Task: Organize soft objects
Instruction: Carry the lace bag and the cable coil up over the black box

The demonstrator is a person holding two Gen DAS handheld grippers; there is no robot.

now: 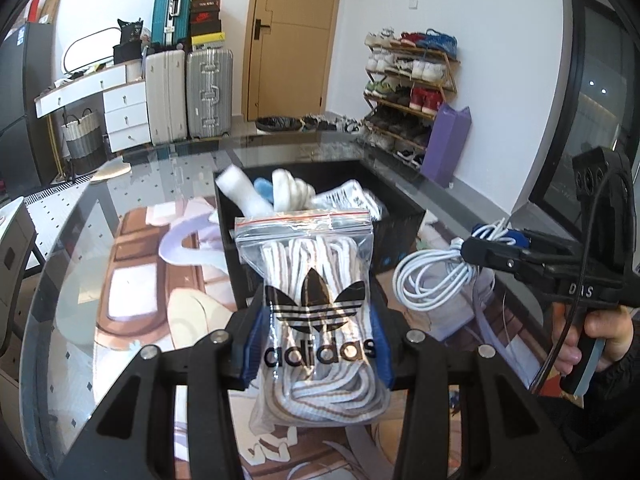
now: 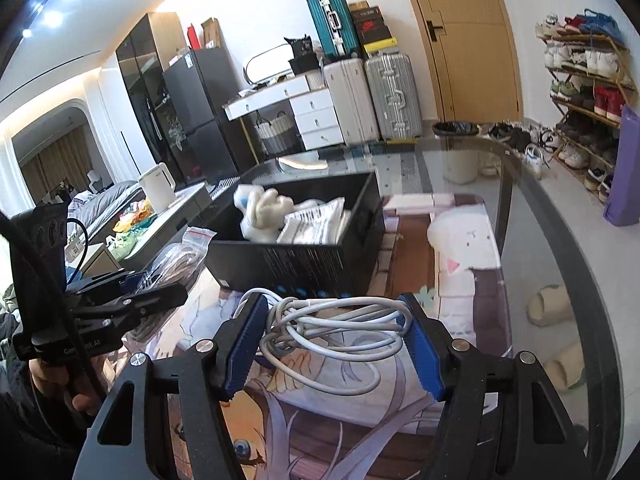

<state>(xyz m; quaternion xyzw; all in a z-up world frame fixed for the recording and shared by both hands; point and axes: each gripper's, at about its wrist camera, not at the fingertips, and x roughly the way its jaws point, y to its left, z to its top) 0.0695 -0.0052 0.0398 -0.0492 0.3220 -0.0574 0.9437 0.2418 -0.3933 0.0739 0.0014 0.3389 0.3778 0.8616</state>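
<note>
Shoelace bag (image 1: 316, 312) clamped upright in left claw (image 1: 318, 344), lifted clear of counter (image 1: 80, 248) for carrying toward black box (image 2: 296, 256) ahead. Right claw (image 2: 336, 344) clamped on white cable coil (image 2: 332, 332), likely same destination.

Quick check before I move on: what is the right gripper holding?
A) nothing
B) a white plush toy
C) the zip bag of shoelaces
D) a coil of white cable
D: the right gripper has its blue pads closed on the coil of white cable, while the zip bag of shoelaces sits in the left gripper.
</note>
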